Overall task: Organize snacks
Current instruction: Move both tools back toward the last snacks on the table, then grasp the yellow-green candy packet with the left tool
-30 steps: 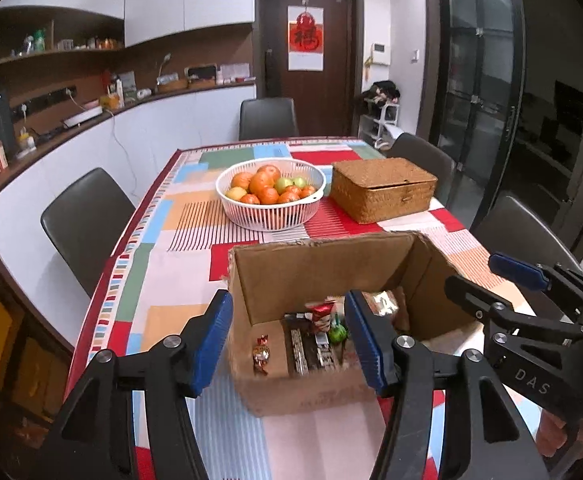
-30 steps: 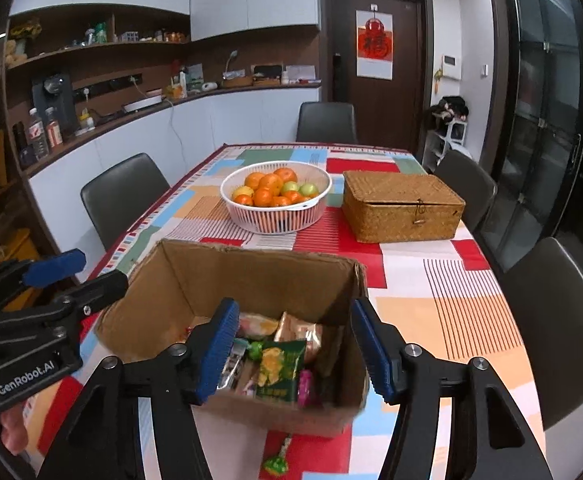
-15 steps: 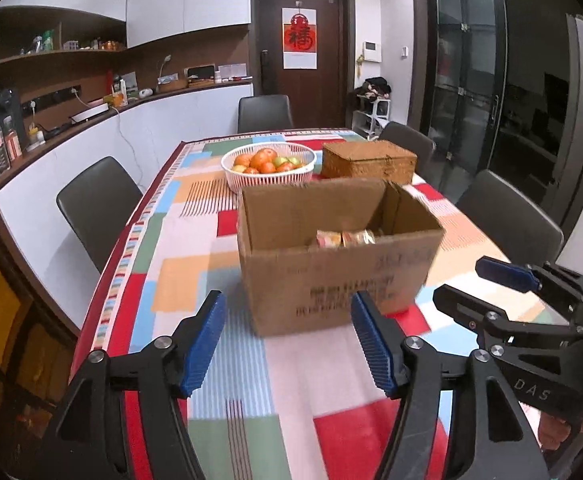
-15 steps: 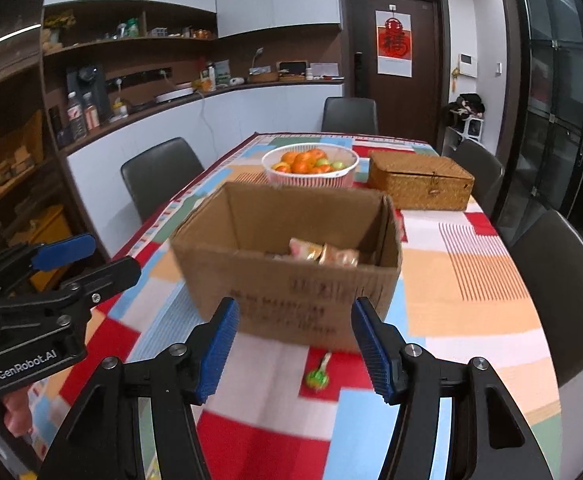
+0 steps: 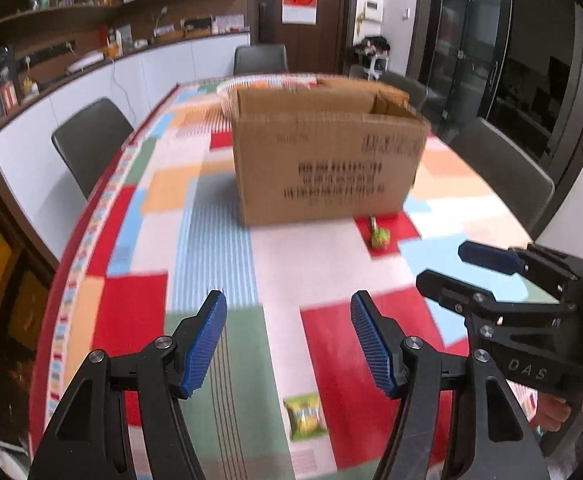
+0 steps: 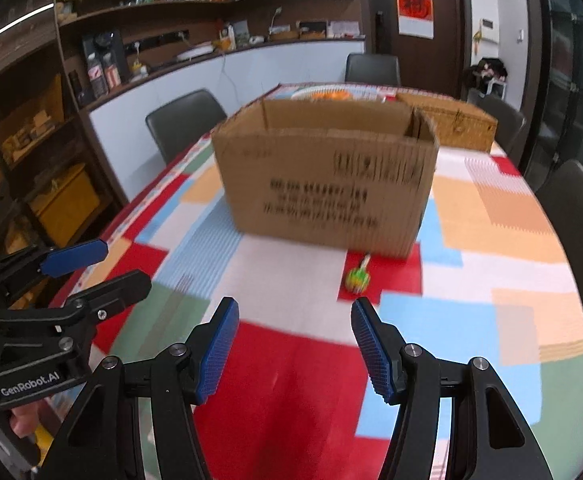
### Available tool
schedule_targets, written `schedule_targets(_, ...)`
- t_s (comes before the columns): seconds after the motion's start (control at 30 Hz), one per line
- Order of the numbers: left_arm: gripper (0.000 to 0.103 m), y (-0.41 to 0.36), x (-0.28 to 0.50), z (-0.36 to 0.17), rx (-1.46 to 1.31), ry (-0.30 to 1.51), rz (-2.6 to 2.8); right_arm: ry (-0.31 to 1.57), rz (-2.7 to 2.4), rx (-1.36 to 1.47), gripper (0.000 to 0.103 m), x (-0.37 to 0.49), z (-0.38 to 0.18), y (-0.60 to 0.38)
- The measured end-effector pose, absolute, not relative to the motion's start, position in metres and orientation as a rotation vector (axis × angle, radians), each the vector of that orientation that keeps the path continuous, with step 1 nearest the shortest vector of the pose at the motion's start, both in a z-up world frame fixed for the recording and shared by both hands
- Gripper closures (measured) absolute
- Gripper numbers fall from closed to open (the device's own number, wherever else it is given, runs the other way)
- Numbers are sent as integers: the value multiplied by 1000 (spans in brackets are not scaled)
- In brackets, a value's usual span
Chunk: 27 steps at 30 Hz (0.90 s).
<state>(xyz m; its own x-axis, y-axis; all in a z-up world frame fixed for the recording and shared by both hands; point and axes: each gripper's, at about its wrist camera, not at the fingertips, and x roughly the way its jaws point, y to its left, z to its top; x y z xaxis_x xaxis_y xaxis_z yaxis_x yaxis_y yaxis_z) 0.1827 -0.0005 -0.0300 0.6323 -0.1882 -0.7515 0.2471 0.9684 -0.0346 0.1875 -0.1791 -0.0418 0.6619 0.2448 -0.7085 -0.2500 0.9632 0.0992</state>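
Two loose snacks lie out on the desk (image 5: 219, 240), apart from the cardboard box (image 5: 327, 160) that looks meant to collect them. The green-and-yellow wrapped sweet (image 5: 379, 236) sits on a red patch of the tablecloth just in front of the box's lower right corner, right of centre in the left wrist view; in the right wrist view it shows at the middle of the frame, just above the right pad. The green snack packet (image 5: 305, 418) lies flat near the bottom centre of the left view, between and below the blue pads, close to the desk's near edge. Whatever is in the box is hidden from this low angle; only its printed front wall and open flaps show.

The left claw (image 5: 289, 340) stands spread with nothing between its pads, and the packet lies right under its line of sight, so it seems the likely one to take it. The right claw (image 6: 291, 344) is spread too and empty, aimed toward the sweet. Each claw also shows at the edge of the other's view, so the two hang side by side over the near end of the desk.

Behind the box, a white fruit basket's (image 6: 323, 94) rim and a woven basket (image 6: 455, 126) peek out in the upper centre and upper right.
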Motion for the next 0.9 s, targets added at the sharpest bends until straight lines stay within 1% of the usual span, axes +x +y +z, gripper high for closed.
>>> schedule_targets(0.17,40,4,171,-64,70,950,-252,865,278,-45,43,180,-67,-171)
schedule_targets(0.43,46,9,160,-104,8,1109,-268,970,297,-103,43,174,-101,-158)
schedule_targets(0.47,47,9,159,-107,3,1120,-268,983,304,-106,43,174,-105,-156)
schedule_targets(0.63,57,7,160,-117,-14,1169,-270,1032,309,-119,43,173,-120,-153)
schedule_targets(0.8,59,-2,160,-125,4,1203,-278,1060,301,-106,43,174,-128,-155)
schedule_targets(0.9,63,-7,161,-129,24,1212,-275,1073,305,-94,43,175,-131,-156)
